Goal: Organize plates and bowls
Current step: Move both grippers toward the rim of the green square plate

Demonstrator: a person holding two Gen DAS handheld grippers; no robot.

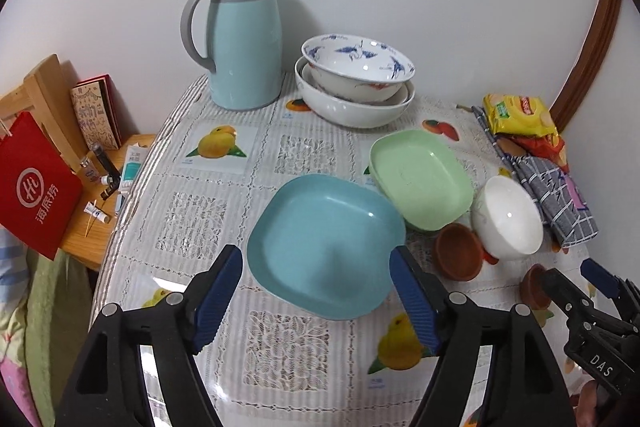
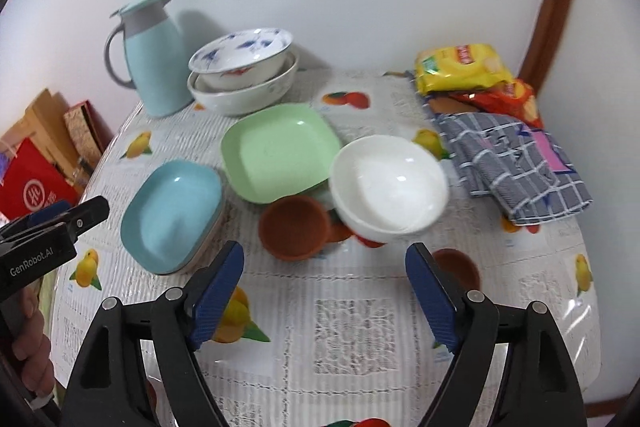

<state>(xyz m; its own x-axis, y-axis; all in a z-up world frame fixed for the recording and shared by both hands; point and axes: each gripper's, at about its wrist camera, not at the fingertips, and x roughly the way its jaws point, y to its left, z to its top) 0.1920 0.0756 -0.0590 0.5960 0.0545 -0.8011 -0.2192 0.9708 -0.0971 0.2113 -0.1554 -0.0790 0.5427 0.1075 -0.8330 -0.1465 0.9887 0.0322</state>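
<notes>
Left gripper (image 1: 316, 277) spread wide, blue pads either side of the near edge of blue plate (image 1: 324, 245), gripping nothing. Right gripper (image 2: 325, 277) likewise spread, empty, low over tablecloth (image 2: 340, 327). Just beyond: two small brown dishes (image 2: 295, 227) (image 2: 460, 269), the larger touching white bowl (image 2: 390, 183), which sits tilted. Green plate (image 2: 278, 153) beside blue plate, edges near. Farther back, stacked bowls (image 1: 356, 79) against wall, next to teal jug (image 1: 244, 39). Checked cloth (image 2: 516, 163) and snack packets (image 2: 464, 67) off to the right.
</notes>
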